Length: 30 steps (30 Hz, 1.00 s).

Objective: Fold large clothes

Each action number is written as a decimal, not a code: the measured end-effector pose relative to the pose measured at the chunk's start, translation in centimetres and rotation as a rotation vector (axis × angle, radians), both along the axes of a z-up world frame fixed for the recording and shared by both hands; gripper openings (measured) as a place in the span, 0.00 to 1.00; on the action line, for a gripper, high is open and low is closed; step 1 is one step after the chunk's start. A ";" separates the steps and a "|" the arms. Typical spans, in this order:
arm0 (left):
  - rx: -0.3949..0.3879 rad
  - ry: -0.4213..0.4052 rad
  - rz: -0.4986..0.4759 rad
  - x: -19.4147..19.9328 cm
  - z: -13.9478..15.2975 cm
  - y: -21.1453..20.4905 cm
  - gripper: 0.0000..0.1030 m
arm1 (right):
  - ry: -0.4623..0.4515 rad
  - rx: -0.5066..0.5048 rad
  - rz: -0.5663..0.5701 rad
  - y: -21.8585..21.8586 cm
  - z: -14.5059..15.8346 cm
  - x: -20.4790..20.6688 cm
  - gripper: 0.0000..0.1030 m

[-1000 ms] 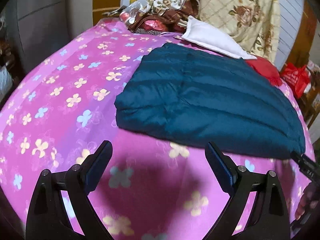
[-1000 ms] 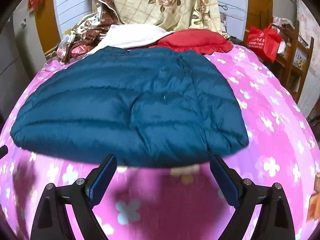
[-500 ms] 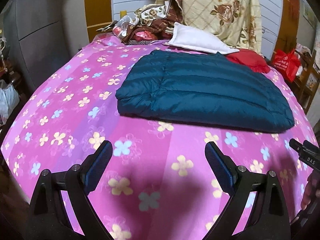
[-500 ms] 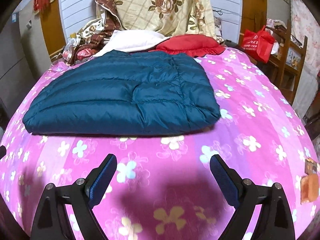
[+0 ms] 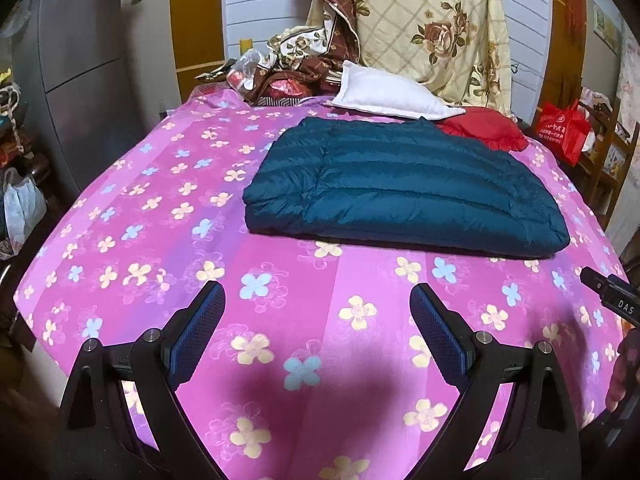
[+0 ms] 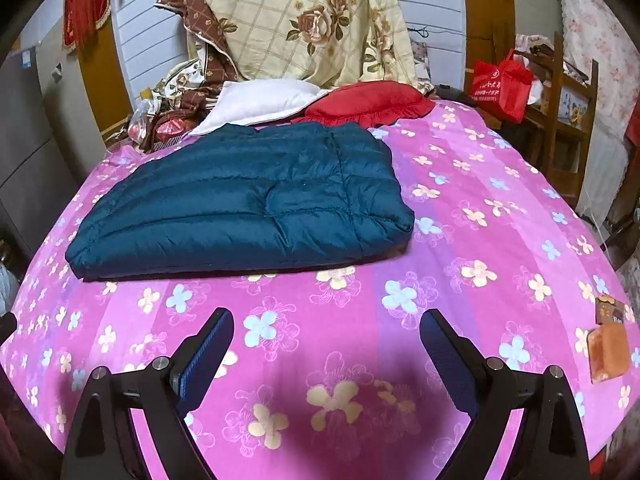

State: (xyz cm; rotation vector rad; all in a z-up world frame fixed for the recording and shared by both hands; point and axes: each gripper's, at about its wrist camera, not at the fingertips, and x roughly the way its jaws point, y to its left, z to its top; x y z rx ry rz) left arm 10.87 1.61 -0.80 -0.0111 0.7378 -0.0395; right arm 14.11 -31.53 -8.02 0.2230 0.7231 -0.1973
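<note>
A dark teal quilted down jacket (image 5: 400, 188) lies folded into a flat rectangle on the pink flowered bedsheet (image 5: 280, 320); it also shows in the right wrist view (image 6: 248, 208). My left gripper (image 5: 318, 332) is open and empty, held above the sheet well short of the jacket's near edge. My right gripper (image 6: 326, 354) is open and empty, also back from the jacket over the near part of the bed. The tip of the right gripper (image 5: 608, 294) shows at the right edge of the left wrist view.
At the head of the bed lie a white pillow (image 5: 384, 92), a red cushion (image 6: 368, 104) and a heap of flowered bedding (image 5: 424, 28). A red bag (image 6: 500, 84) sits on a wooden rack at right. Small orange items (image 6: 608, 348) lie near the right bed edge.
Both grippers have pulled back and up from the jacket's near edge, so the whole folded jacket and more of the bed show. Both stay open.
</note>
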 end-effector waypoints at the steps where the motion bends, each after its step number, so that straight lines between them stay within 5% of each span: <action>1: 0.000 -0.002 0.000 -0.1 0.0 0.0 0.91 | -0.001 0.002 0.001 0.0 0.0 0.0 0.91; 24: 0.080 0.077 0.001 6.1 -3.5 -0.5 0.91 | 0.029 0.046 -0.063 -4.9 -2.1 4.8 0.91; 30: -0.055 0.139 -0.012 11.7 -3.7 2.9 0.91 | 0.021 0.092 -0.079 -8.4 -1.1 8.1 0.91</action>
